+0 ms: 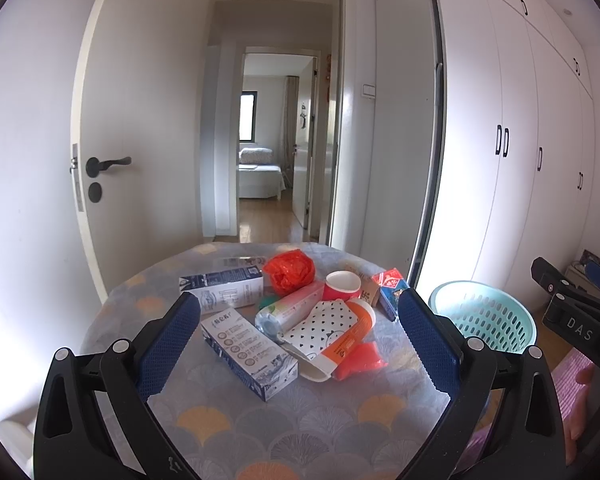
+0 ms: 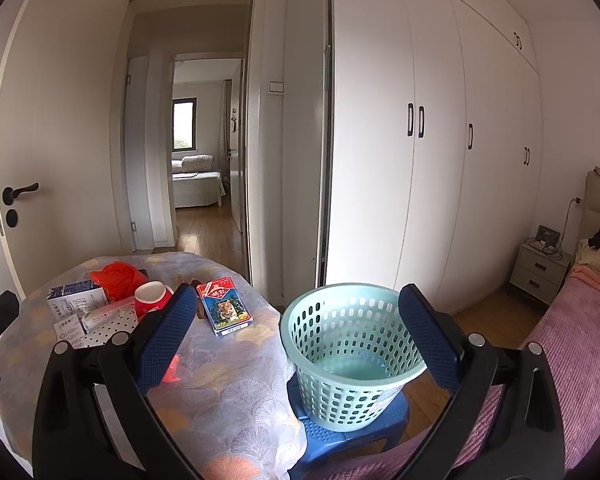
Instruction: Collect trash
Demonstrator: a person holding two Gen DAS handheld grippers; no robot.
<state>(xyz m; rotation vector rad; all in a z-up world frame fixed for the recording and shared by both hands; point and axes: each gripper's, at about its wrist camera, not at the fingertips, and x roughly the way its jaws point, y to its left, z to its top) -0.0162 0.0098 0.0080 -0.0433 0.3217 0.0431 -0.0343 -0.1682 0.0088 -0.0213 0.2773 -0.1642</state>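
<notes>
Left hand-held gripper [image 1: 300, 336]: released, jaws wide, hovering over the trash pile at lower centre of its view.
Right hand-held gripper [image 2: 298, 334]: released, holding nothing, framing the basket [image 2: 352, 356].
Trash: milk carton [image 1: 249, 354] nearest on the tabletop [image 1: 300, 420]; dotted carton [image 1: 328, 330] just right of it.
Basket: lower centre, right view, on a blue stool [image 2: 340, 436], looks empty.
Tip: take the near carton across its narrow sides, lift clear before swinging over.

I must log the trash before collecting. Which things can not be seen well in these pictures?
- Green item, left wrist view: mostly hidden behind the clear bottle.
- Brown carton, left wrist view: covered by the red cup; print unreadable.
- Orange piece, right wrist view: mostly behind the right tool finger.
- Basket floor: nothing visible inside, but its near part is hidden by the wall.
</notes>
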